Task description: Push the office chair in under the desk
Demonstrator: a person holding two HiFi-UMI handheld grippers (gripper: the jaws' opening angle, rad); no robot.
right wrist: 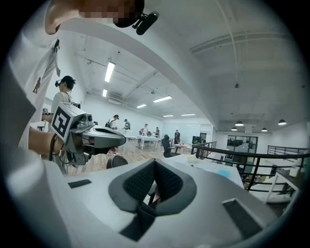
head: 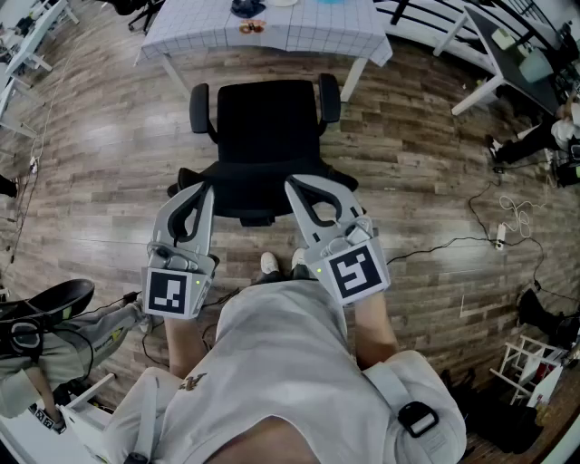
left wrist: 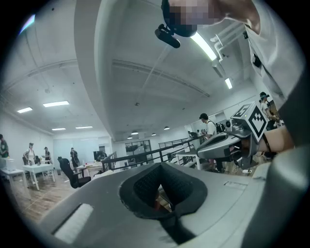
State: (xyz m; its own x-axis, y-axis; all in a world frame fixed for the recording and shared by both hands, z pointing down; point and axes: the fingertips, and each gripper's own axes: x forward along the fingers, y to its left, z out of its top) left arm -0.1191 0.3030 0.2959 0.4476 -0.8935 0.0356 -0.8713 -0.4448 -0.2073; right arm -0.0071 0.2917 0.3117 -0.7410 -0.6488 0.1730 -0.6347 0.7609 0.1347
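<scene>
Behind the office chair (head: 267, 136), left tongs (head: 203, 188) and right tongs (head: 294, 185) are pressed together, empty.

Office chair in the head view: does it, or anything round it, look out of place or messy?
The office chair stands out on the open floor, short of the desk rather than tucked under it. Loose cables trail over the floorboards to the right. Nothing looks spilled or broken.
</scene>
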